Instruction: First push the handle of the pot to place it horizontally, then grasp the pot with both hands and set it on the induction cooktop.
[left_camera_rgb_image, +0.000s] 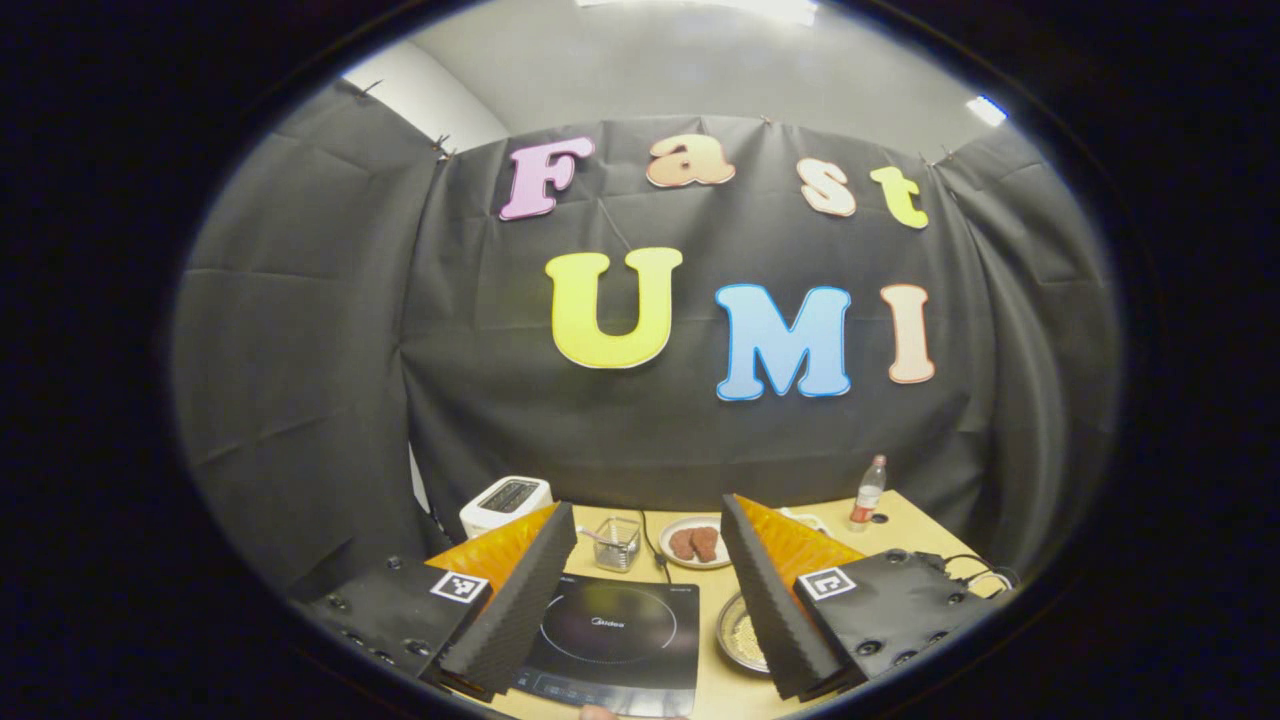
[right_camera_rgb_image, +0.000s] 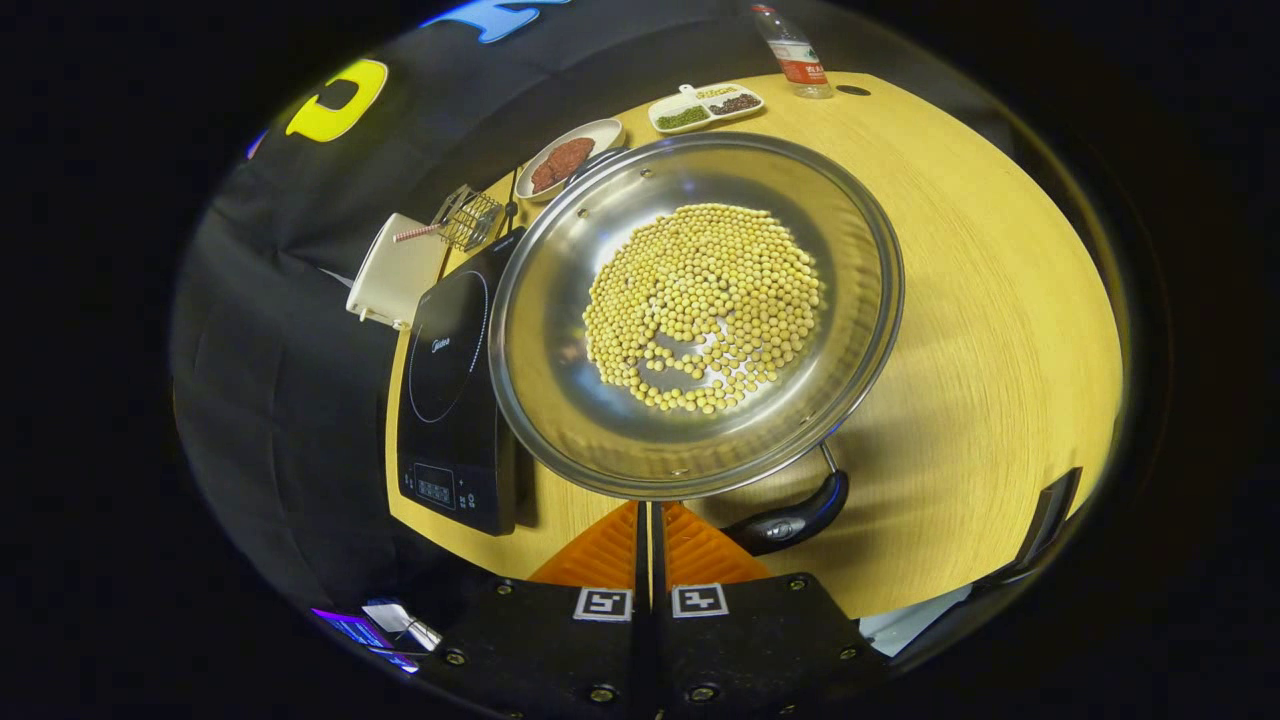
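Right tool (right_camera_rgb_image: 648, 520) fingers together beside pot (right_camera_rgb_image: 700, 310) handle (right_camera_rgb_image: 790, 520); left tool (left_camera_rgb_image: 640, 600) apart; handle best pushed low, slowly

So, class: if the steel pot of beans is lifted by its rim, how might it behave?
The pot is wide, shallow, polished metal, so it probably stays stiff but may slip between fingers. The loose beans would likely roll to one side if it tilts. The single handle may weigh that edge down.
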